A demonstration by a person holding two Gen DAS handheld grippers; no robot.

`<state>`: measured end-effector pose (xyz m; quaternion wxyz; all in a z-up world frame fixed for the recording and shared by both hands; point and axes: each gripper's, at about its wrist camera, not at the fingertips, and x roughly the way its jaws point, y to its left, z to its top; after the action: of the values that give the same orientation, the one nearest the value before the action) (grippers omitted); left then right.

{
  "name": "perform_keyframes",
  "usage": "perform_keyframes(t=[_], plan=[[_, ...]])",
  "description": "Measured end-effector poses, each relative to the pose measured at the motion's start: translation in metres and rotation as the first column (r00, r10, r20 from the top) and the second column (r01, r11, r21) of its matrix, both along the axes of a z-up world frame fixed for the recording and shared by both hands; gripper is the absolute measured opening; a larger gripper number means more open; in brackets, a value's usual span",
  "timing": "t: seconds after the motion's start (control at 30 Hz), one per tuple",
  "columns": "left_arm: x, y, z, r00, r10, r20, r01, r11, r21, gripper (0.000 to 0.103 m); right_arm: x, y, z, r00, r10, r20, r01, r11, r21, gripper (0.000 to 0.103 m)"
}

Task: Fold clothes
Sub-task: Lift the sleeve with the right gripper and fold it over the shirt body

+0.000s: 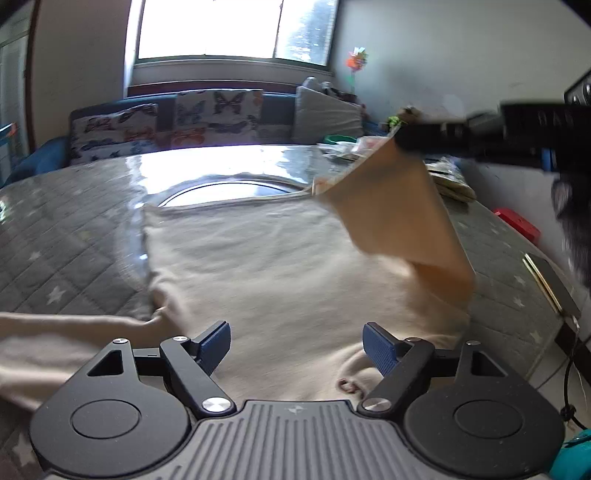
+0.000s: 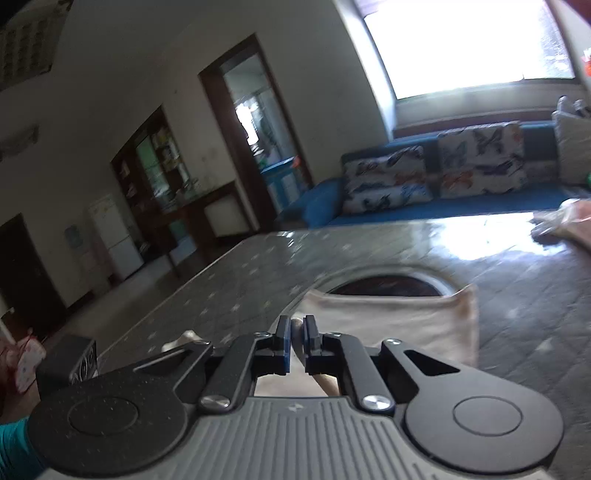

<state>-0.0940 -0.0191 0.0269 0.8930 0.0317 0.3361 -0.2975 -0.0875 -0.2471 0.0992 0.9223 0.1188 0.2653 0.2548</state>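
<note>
Cream knit fabric, one garment [image 1: 258, 266], lies spread flat on a grey quilted table cover [image 1: 62, 251] printed with small white stars. Most of it sits directly ahead of the left gripper [image 1: 296, 345] and below its fingers. That gripper's jaws stand wide apart, blue pads facing each other, with nothing between them; the cloth lies under the gap, and contact cannot be confirmed. A sleeve of the garment trails off to the left of the left jaw.

The right gripper [image 2: 297, 341] has its jaws drawn narrow, pinching a fold of the same garment between the blue pads. From the left wrist view, this gripper appears up and to the right of the left jaws, blurred, with a corner of the cloth lifted off the table and hanging from it as a tan-shaded flap [image 1: 399, 214]. Ahead of the right jaws, the far edge of the garment lies flat beside a round glossy inset [image 2: 388, 286] in the table.

Beyond both sets of jaws: a blue sofa [image 2: 443, 206] with butterfly-print cushions [image 1: 218, 110] under a bright window [image 1: 229, 29].
</note>
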Motion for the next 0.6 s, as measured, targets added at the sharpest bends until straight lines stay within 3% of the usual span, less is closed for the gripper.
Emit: perform_keyframes(t=[0.23,0.37,0.47,0.6], plan=[[0.003,0.02,-0.004,0.999,0.053,-0.012,-0.053,0.999,-0.003,0.082,0.015,0.053,-0.042,0.981,0.15,-0.126,-0.157,0.986,-0.053,0.007],[0.004,0.024,-0.006,0.998,0.059,-0.012,-0.059,0.998,0.006,0.081,0.009,0.055,-0.046,0.971,0.187,-0.146,-0.197,0.979,-0.056,0.01],[0.006,0.023,-0.002,0.999,0.051,0.001,-0.051,0.999,-0.004,0.08,0.001,0.044,-0.041,0.978,0.173,-0.12,-0.184,0.979,-0.087,0.011],[0.011,0.015,-0.001,1.0,0.023,0.006,-0.022,1.0,-0.013,0.067,-0.009,0.006,-0.042,0.994,0.044,-0.104,-0.06,0.986,-0.154,0.013]])
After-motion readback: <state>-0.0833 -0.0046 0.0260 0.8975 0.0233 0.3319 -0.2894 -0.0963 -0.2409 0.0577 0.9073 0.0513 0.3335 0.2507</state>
